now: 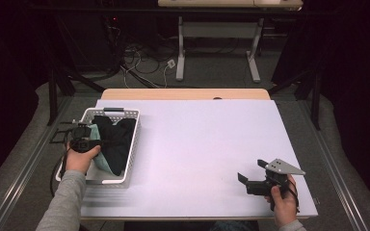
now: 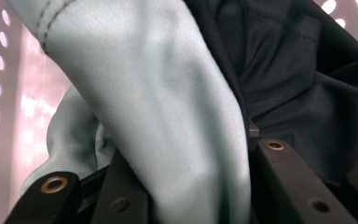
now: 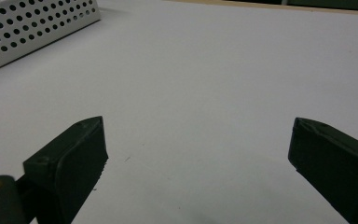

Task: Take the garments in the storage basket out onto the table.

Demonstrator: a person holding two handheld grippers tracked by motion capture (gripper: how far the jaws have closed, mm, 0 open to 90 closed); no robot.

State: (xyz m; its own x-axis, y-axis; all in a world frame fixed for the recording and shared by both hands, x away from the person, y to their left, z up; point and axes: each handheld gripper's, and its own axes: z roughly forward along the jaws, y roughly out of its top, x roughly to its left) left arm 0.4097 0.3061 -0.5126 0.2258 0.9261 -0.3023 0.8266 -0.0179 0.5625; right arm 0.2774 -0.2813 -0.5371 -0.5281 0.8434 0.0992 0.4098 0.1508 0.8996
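So the left tool [image 1: 87, 138] is down inside the white basket [image 1: 130, 144] at the left edge of the tabletop [image 1: 197, 144], sitting right on the laundry pile. From its own camera you can see a fold of the pale teal cloth [image 2: 168, 116] running straight down between the two black jaws, and they're clamped on it, so it's gripping that cloth. A black garment [image 2: 298, 79] lies bunched up right against the teal one on the right side of that view, touching it, and the basket's wall with its holes glows pinkish behind. In the high view the black garment takes up most of the basket's middle, with the teal cloth peeking out along its left and near edge, next to the hand holding the tool

The right tool [image 1: 251, 177] is way over at the near right corner of the tabletop, well apart from the basket, with the grey plate on top. Its jaws stand wide apart with nothing between them, just bare white surface. Its camera catches a corner of the basket far off at top left
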